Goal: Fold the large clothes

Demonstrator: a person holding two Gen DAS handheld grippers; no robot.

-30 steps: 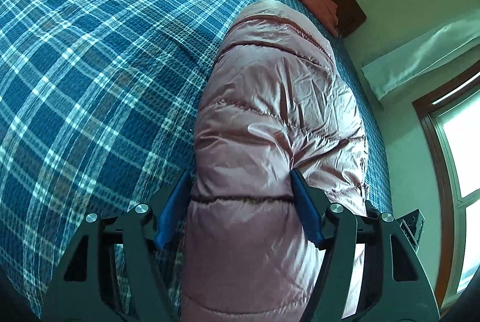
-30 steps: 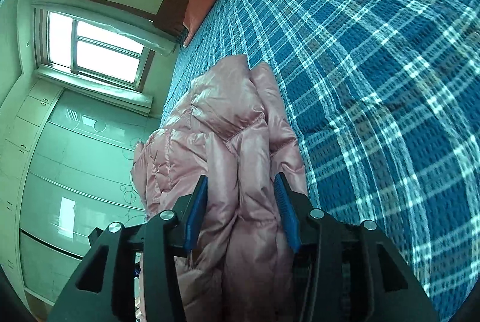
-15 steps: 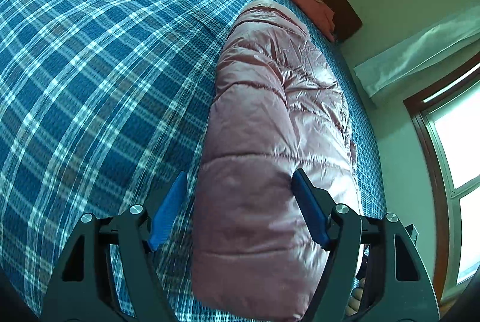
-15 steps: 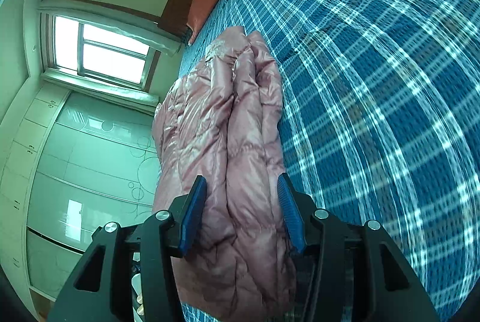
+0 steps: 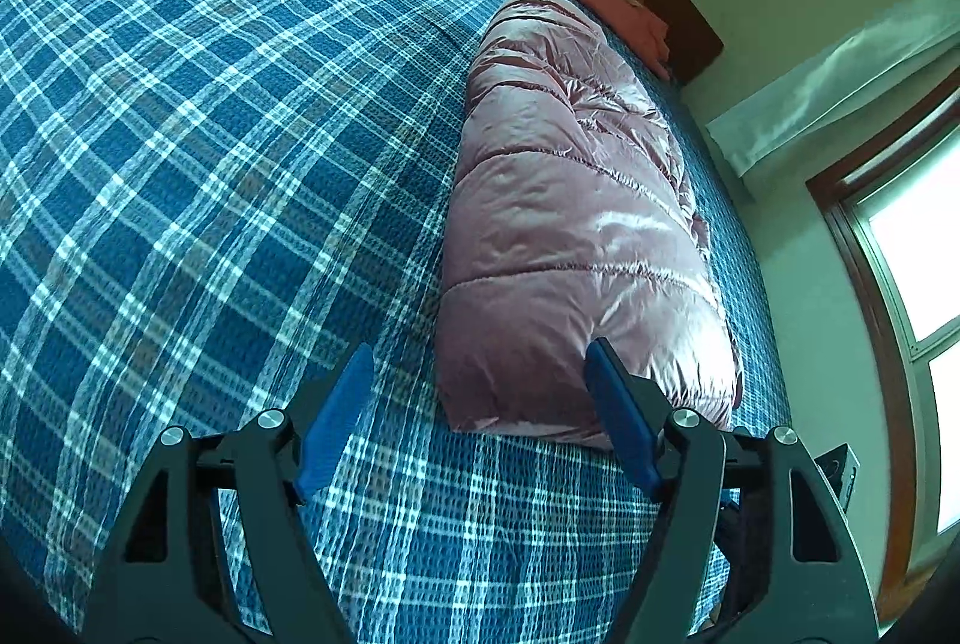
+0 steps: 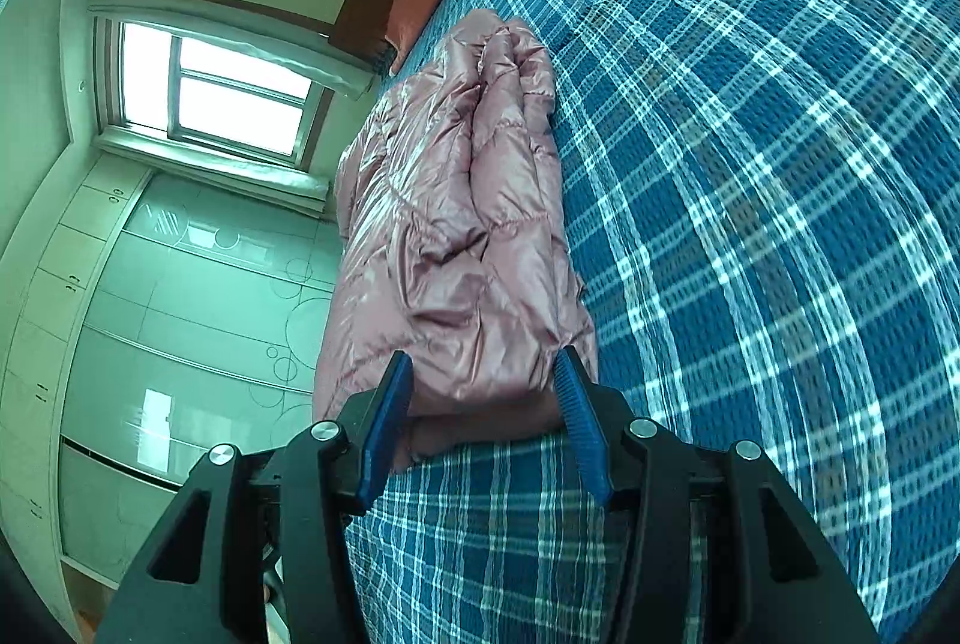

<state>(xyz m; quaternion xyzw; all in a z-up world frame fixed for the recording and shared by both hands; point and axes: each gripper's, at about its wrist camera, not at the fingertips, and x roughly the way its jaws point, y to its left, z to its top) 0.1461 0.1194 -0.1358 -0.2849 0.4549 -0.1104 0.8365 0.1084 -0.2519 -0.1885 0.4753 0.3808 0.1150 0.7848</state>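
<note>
The fingers (image 5: pixel 336 428) of the left gripper (image 5: pixel 480 422) stand spread with only bedspread between them; the right-hand pad overlaps the near corner of the pink puffer jacket (image 5: pixel 576 224) in view, and whether it touches the fabric cannot be told. No cloth is pinched. The fingers (image 6: pixel 384 416) of the right gripper (image 6: pixel 480 416) are likewise parted; the jacket's near end (image 6: pixel 468 236) bulges just ahead of and partly between the tips, but the pads do not appear to press it.

The jacket lies as a long, narrow bundle running away from both sets of fingers toward the headboard, along the window-side edge of the blue plaid bedspread (image 5: pixel 210 134). Its padded panels are doubled lengthwise, which judges as a completed side-to-side fold. The released posture suits letting the slippery, springy fill settle. Judged remaining: an end-to-end fold, taken from the near hem.
</note>
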